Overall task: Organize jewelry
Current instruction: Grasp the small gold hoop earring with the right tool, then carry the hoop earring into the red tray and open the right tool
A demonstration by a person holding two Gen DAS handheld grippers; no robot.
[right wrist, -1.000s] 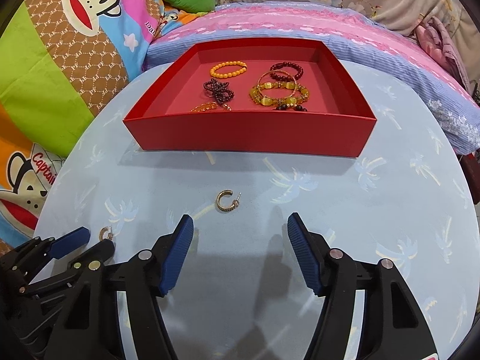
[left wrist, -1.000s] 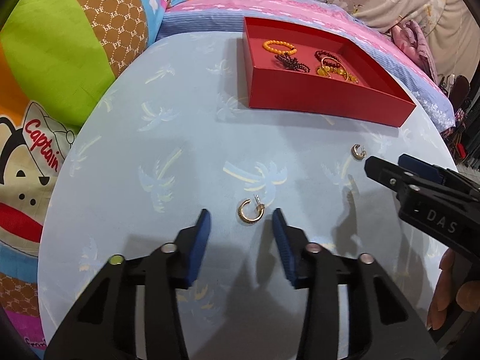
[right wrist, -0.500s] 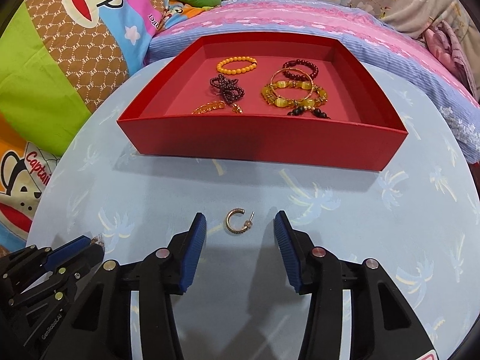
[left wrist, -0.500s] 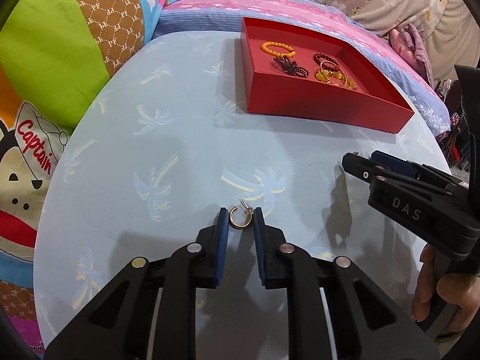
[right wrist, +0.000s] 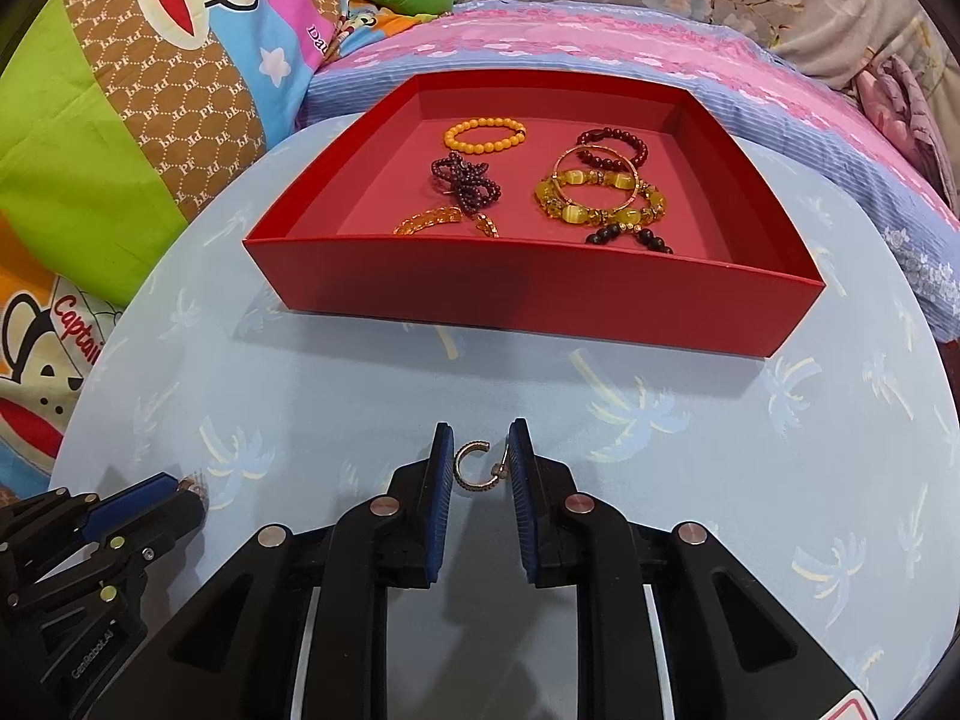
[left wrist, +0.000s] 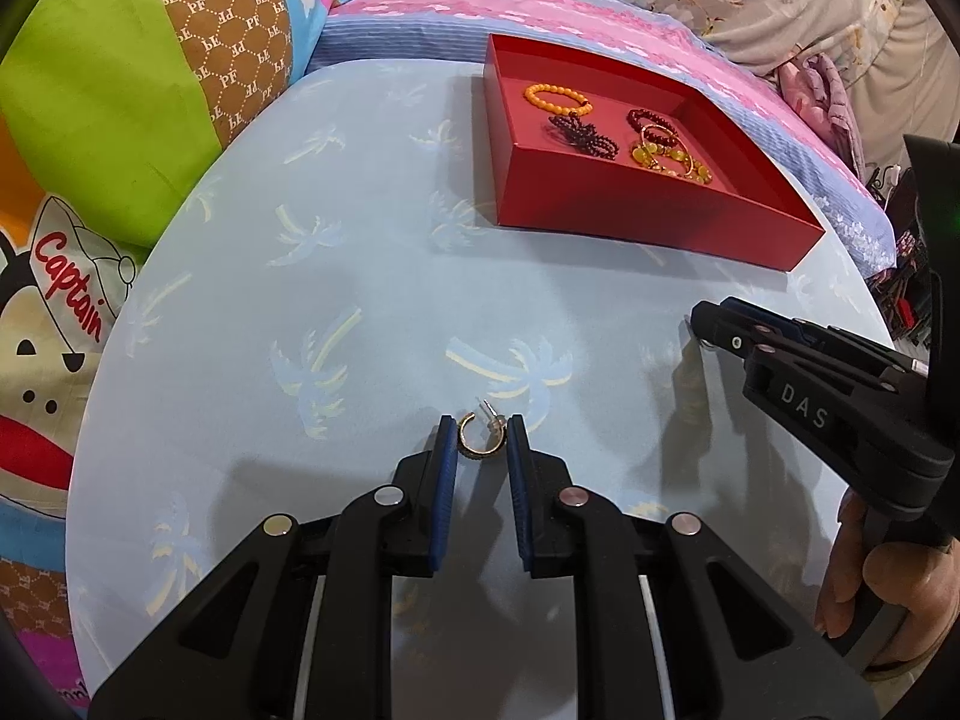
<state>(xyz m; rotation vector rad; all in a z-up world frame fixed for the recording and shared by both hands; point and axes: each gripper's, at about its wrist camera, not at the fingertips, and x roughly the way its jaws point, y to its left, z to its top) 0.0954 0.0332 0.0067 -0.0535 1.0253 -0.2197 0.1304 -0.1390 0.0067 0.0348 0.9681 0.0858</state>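
Note:
Two gold hoop earrings lie on the pale blue cloth with a palm print. My left gripper (left wrist: pixel 482 438) points down at one earring (left wrist: pixel 480 437) and is shut on it, its blue pads against both sides. The jaws of my right gripper (right wrist: pixel 480 462) are closing on the other earring (right wrist: pixel 476 469); the hoop touches the left pad and its post the right pad. The red tray (right wrist: pixel 540 306) stands just beyond, holding several bead bracelets (right wrist: pixel 600 198) and an orange one (right wrist: pixel 483 135). The right gripper (left wrist: pixel 705 324) also shows at the right edge of the left wrist view.
The cloth-covered round table (left wrist: pixel 360 276) ends near colourful cartoon pillows (left wrist: pixel 120 90) on the left and a pink and blue striped blanket (right wrist: pixel 600 42) behind the tray. A hand (left wrist: pixel 870 588) holds the right gripper's handle. The left gripper (right wrist: pixel 174 495) shows low on the left of the right wrist view.
Both grippers went from wide open to closed around their earrings, the left one first. The right gripper has also edged forward over its earring, towards the tray.

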